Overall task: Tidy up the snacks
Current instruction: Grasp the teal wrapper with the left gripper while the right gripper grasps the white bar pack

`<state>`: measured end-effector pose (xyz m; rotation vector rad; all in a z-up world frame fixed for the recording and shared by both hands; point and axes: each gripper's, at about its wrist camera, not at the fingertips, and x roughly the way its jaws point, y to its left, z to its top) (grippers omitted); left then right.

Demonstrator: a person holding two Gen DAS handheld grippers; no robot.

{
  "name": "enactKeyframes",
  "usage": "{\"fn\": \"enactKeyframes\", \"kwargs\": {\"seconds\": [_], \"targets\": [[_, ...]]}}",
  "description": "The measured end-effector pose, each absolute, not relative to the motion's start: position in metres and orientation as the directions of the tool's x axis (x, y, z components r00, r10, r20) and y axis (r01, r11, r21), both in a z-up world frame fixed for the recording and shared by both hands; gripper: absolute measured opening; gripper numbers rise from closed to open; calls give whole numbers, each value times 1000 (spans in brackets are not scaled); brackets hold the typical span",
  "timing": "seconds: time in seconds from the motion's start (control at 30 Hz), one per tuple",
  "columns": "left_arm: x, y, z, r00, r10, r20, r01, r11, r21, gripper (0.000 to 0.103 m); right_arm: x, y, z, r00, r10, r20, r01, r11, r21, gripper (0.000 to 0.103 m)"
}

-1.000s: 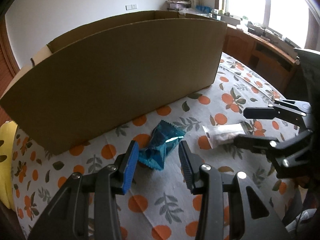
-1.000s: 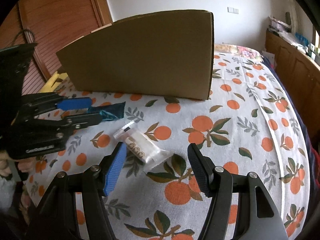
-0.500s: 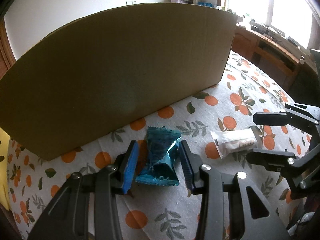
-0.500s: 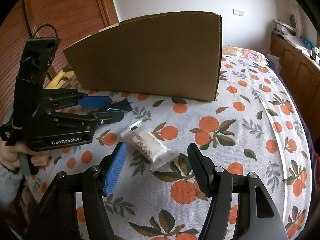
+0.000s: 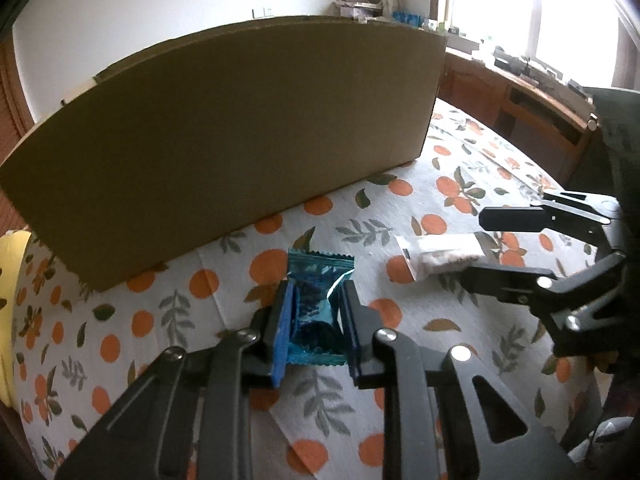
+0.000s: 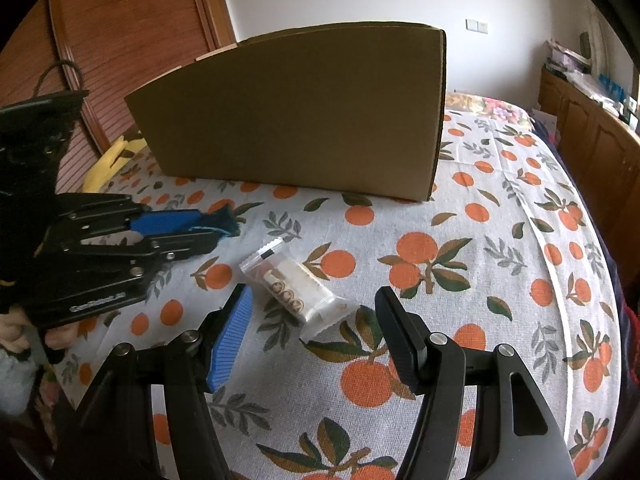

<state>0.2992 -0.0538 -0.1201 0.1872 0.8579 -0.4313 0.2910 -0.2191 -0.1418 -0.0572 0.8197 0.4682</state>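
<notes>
My left gripper (image 5: 316,300) is shut on a teal foil snack packet (image 5: 318,280) on the orange-print tablecloth; the packet crumples between the fingers. In the right wrist view the left gripper (image 6: 208,226) shows at the left with the packet's end (image 6: 226,220) sticking out. A clear packet of round biscuits (image 6: 294,292) lies just ahead of my right gripper (image 6: 314,328), which is open and empty; the same clear packet (image 5: 444,254) lies between the right gripper's fingers (image 5: 512,218) in the left wrist view. A large cardboard box (image 5: 224,140) stands behind both.
The cardboard box (image 6: 312,116) fills the back of the table. A yellow thing (image 6: 114,156) lies at the box's left end. Wooden cabinets (image 6: 592,128) stand to the right, a wooden door (image 6: 120,40) to the left. The tablecloth (image 6: 500,264) runs to the right.
My left gripper has moved forward and down over the teal packet and closed on it. My right gripper has moved closer to the clear biscuit packet and stays open.
</notes>
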Motion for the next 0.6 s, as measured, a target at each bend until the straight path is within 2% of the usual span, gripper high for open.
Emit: {"fn": "enactKeyframes", "kwargs": {"seconds": [0.33,0.6], "targets": [[276,-48,-120,578,-315,-753,418,907,-59,21,297,-211,-140,575,372,-729,-447,889,100,63],[261,-44,-114,590,-318,-742,419,906,-56,21,320,-192,-139,558,312,-769,-485,874,2,63]]}}
